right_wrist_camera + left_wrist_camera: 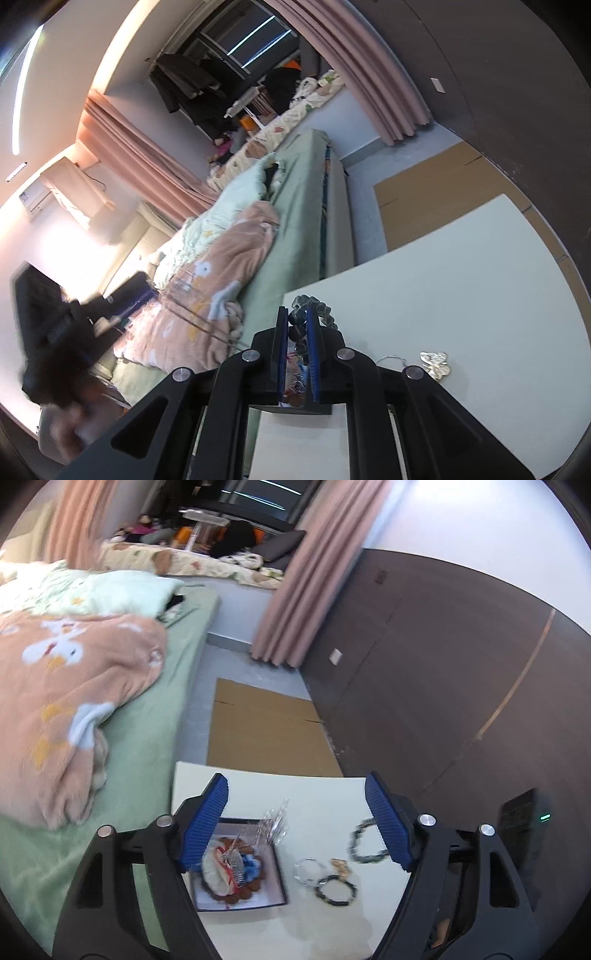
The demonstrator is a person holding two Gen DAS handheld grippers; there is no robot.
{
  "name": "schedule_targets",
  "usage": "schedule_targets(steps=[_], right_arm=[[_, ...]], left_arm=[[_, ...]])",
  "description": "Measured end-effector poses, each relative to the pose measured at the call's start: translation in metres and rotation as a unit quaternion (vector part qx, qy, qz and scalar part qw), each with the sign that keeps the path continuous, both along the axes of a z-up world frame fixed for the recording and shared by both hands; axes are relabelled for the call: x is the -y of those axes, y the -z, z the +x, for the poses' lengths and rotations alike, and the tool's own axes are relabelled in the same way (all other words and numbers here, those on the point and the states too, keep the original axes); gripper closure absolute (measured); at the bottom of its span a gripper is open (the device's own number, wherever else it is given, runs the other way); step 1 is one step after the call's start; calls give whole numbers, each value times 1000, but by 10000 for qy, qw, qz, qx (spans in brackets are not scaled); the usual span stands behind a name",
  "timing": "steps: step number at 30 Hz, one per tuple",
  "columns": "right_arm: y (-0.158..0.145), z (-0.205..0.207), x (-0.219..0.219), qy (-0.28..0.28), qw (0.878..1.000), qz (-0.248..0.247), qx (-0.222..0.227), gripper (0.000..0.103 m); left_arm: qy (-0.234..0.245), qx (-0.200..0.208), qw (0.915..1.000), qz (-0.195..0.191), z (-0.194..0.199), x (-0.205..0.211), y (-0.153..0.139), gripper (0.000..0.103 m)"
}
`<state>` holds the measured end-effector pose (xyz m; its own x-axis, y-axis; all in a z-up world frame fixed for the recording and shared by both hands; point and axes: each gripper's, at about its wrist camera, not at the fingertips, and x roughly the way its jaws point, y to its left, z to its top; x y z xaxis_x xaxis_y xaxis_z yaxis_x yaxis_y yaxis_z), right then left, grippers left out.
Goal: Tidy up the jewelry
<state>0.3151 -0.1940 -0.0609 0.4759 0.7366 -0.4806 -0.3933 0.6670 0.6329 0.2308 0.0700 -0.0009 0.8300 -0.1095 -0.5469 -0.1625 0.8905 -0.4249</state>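
In the left wrist view my left gripper (295, 786) is open and empty above a white table (317, 794). Below it a small open box (275, 864) holds several pieces: a white and brown bracelet, a blue one and a clear hair comb. Right of the box lie a silver ring bangle (309, 871), a dark bead bracelet (337, 890), a gold butterfly piece (341, 866) and another dark bead bracelet (364, 843). In the right wrist view my right gripper (297, 314) is shut on a dark bead bracelet (314, 308), held over the table's left edge. The gold butterfly (436, 363) lies to its right.
A bed with a green sheet (159, 709) and a peach blanket (62, 701) runs along the table's left side. Flat cardboard (266, 731) lies on the floor beyond the table. A dark wall panel (443, 664) stands on the right, with pink curtains (310, 590).
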Motion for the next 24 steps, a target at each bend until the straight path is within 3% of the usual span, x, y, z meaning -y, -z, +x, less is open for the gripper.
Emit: schedule_targets(steps=[2, 6, 13, 18, 20, 21, 24], right_arm=[[-2, -2, -5, -50, 9999, 68, 79, 93], [-3, -6, -18, -234, 9995, 107, 173, 93], [3, -10, -57, -574, 9982, 53, 163, 93], [11, -8, -79, -809, 9958, 405, -167, 87], [14, -7, -89, -835, 9959, 244, -238, 38], [16, -7, -89, -745, 9968, 166, -247, 18], [19, -6, -79, -475, 9986, -69, -224, 27]], left_arm=[[0, -114, 9997, -233, 2, -9, 10, 27], [-163, -128, 9998, -34, -6, -22, 11, 22], [-271, -295, 9985, -376, -16, -55, 30, 17], [-409, -280, 9971, -572, -21, -72, 34, 10], [-432, -300, 9966, -641, -22, -76, 36, 10], [-433, -311, 9965, -651, -22, -77, 37, 10], [-414, -311, 9966, -640, -22, -76, 37, 10]])
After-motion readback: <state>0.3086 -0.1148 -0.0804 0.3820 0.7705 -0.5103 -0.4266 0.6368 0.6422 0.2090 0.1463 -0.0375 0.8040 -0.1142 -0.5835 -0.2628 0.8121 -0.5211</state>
